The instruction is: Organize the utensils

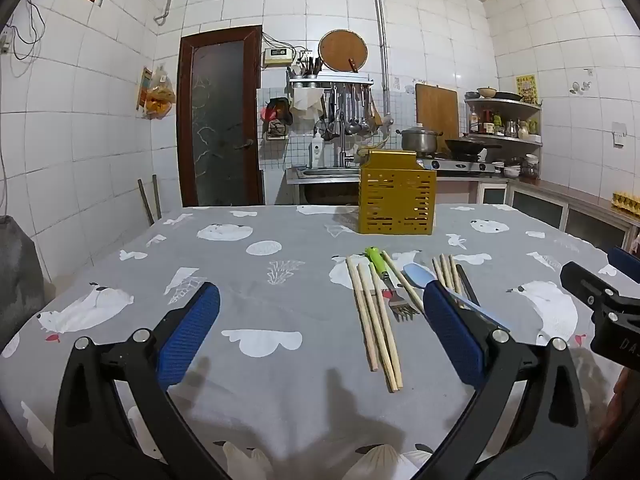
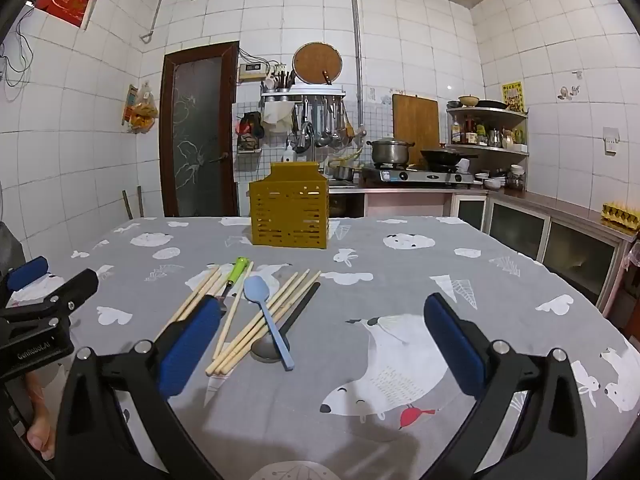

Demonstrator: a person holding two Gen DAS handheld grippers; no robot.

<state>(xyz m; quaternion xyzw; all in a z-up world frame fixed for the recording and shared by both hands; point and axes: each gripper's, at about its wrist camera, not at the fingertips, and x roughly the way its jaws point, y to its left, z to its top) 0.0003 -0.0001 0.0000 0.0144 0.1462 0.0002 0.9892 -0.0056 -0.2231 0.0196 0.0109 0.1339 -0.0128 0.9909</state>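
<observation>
Both grippers, left (image 1: pixel 320 324) and right (image 2: pixel 320 336), gape empty. Utensil pile (image 2: pixel 256 312) just ahead-left of right gripper; yellow holder (image 2: pixel 289 216) beyond. Suggest taking 1 chopstick (image 2: pixel 228 320) near mid-length, lifting level.

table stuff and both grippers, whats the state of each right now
left gripper: open, empty
right gripper: open, empty
yellow slotted plastic utensil holder: upright, nothing visibly in it
pale wooden chopsticks: lying loose
green-handled metal fork: lying flat
light blue plastic spoon: lying across chopsticks

Steel pot (image 2: pixel 390 151) and what looks a wok (image 2: pixel 444 156) on stove (image 2: pixel 420 176)
</observation>
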